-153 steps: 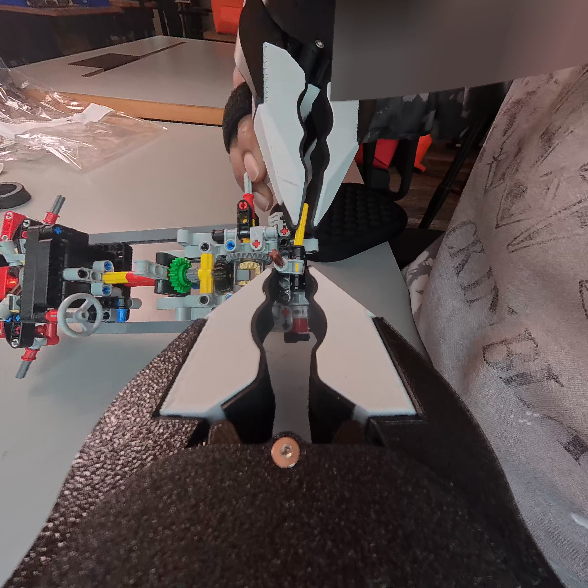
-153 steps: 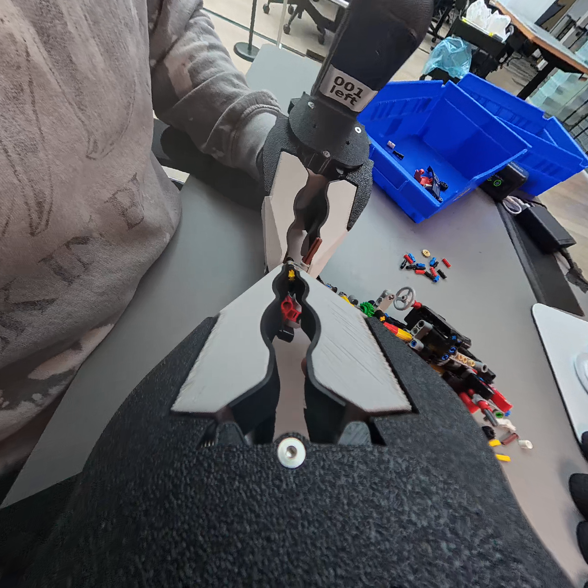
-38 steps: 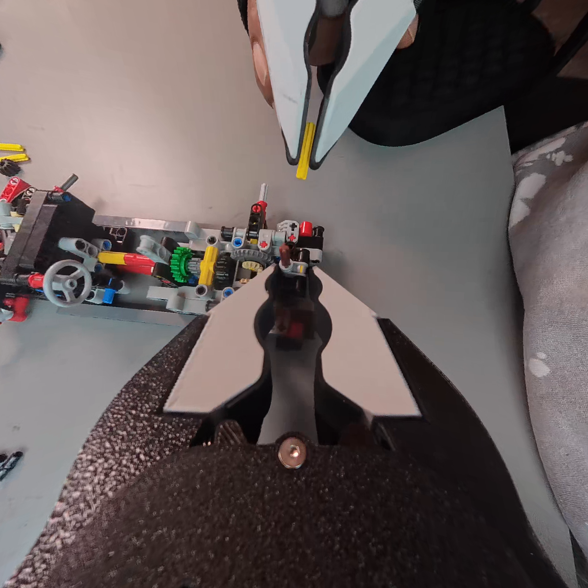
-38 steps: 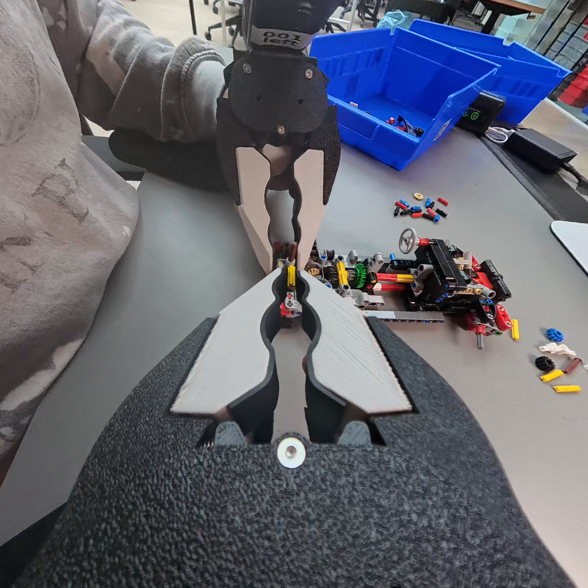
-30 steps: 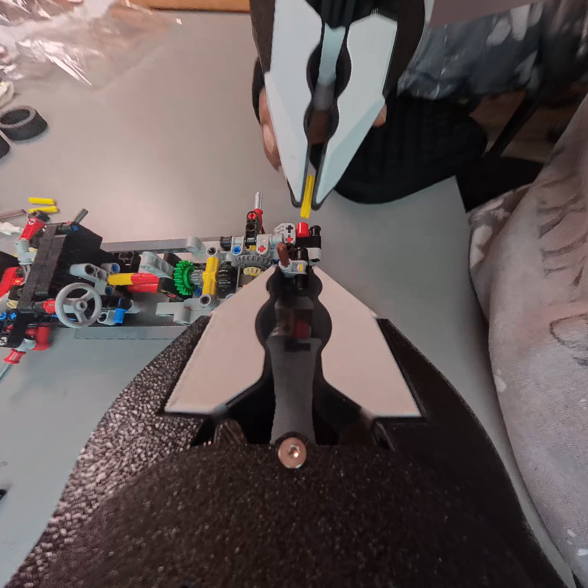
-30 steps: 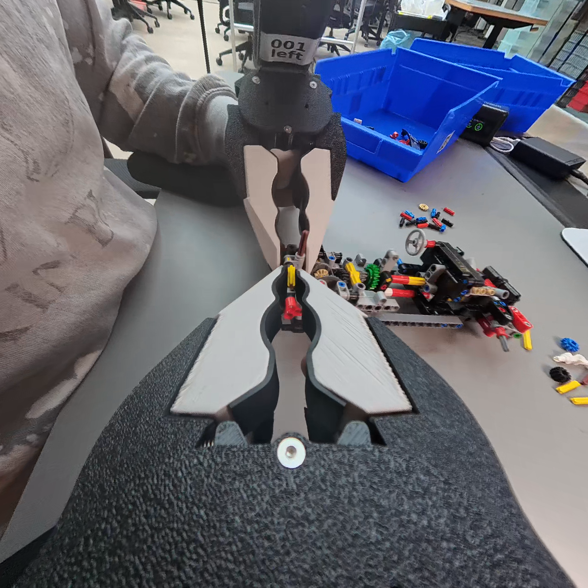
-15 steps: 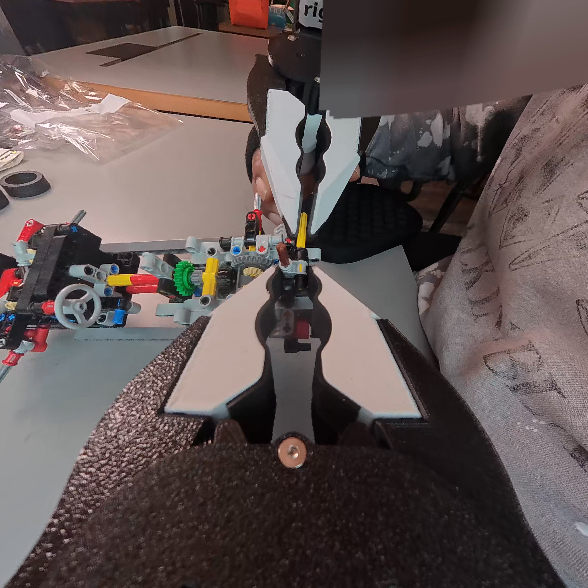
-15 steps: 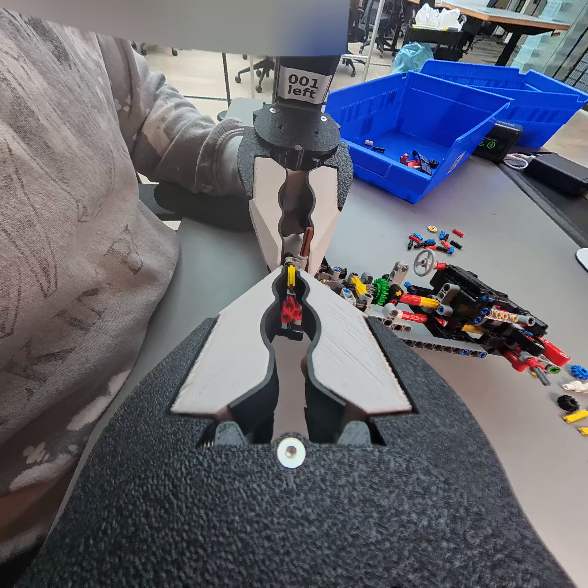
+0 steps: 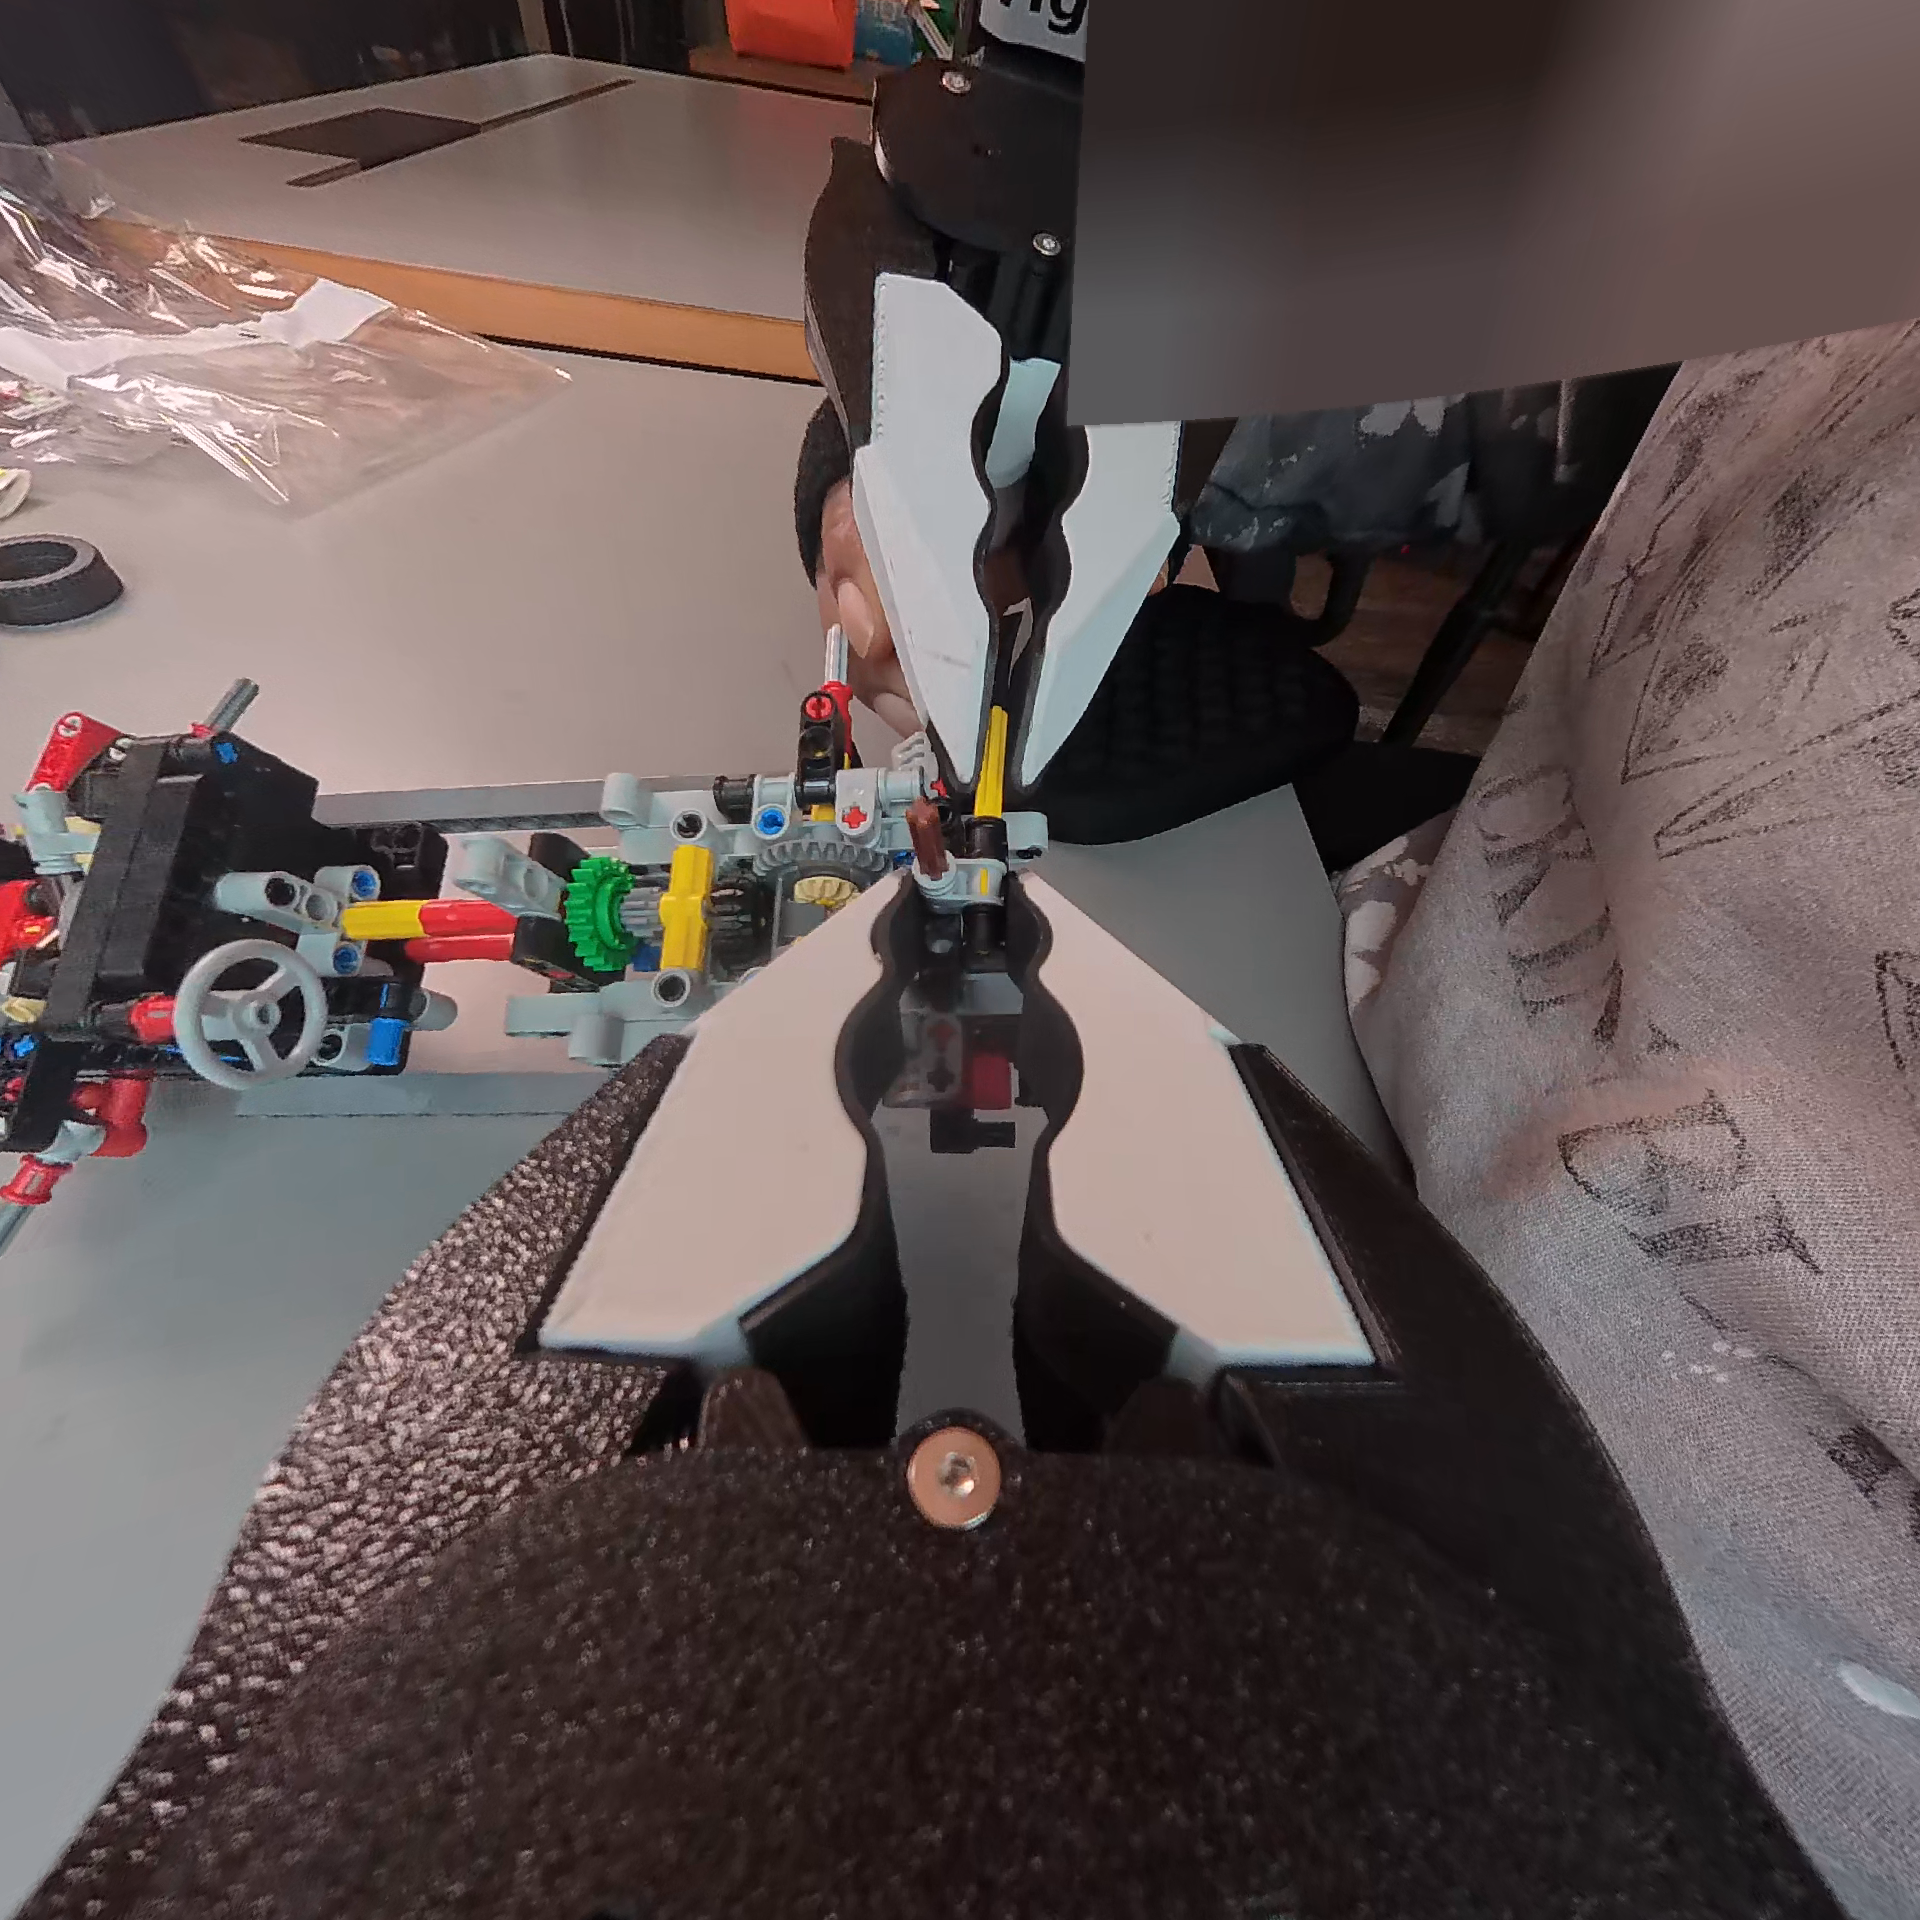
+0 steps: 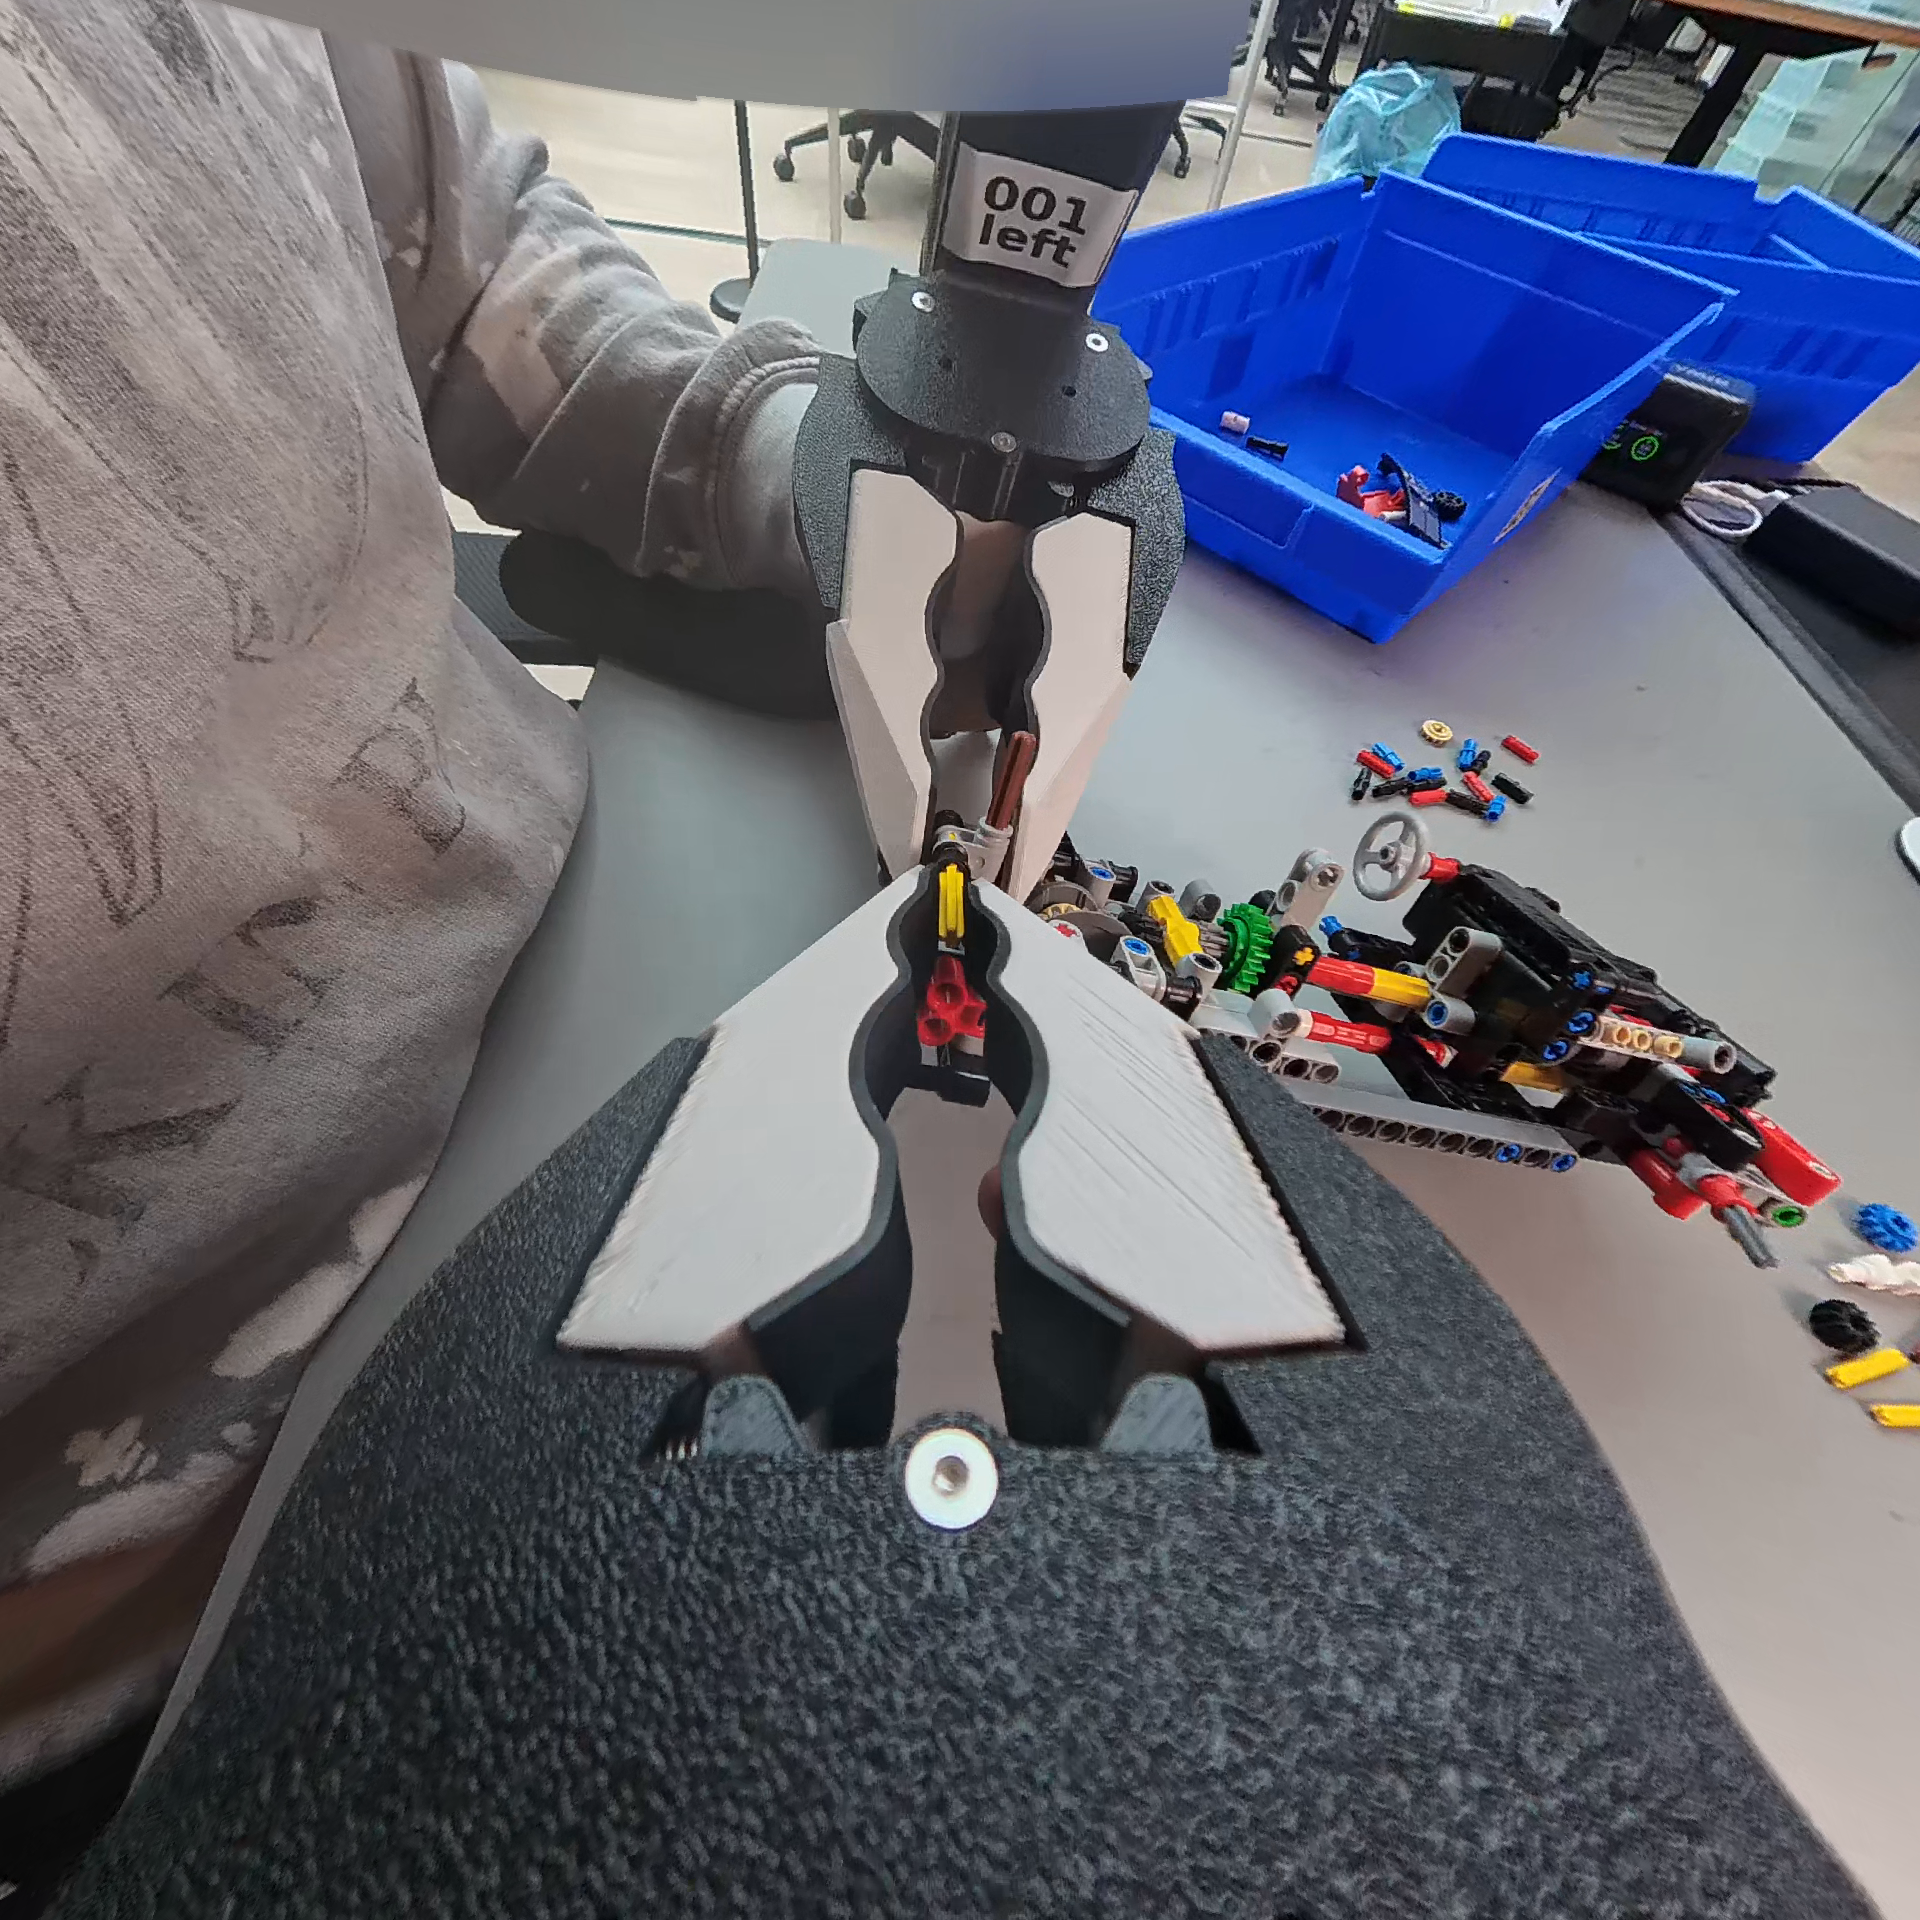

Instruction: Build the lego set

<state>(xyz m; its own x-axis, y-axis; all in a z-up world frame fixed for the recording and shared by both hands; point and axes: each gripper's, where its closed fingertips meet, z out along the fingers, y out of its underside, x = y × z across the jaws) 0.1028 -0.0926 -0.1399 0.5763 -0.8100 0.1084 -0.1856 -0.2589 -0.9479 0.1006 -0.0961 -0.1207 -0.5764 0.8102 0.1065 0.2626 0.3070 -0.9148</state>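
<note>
Here both hand-held grippers grip, left [image 9: 961,883] the chassis [image 9: 665,894], right [image 10: 948,883] seemingly a yellow axle [image 10: 948,906], near loose pins [image 10: 1444,774].

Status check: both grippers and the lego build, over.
Left gripper shut on rear end of lego chassis. Right gripper shut on yellow axle, its tip at the chassis's black connector. Nothing in the way.

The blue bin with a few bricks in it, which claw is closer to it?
Left. The left claw grips the model's end just in front of the blue bin; the right claw, pinching a yellow rod, sits nearer the camera.
</note>
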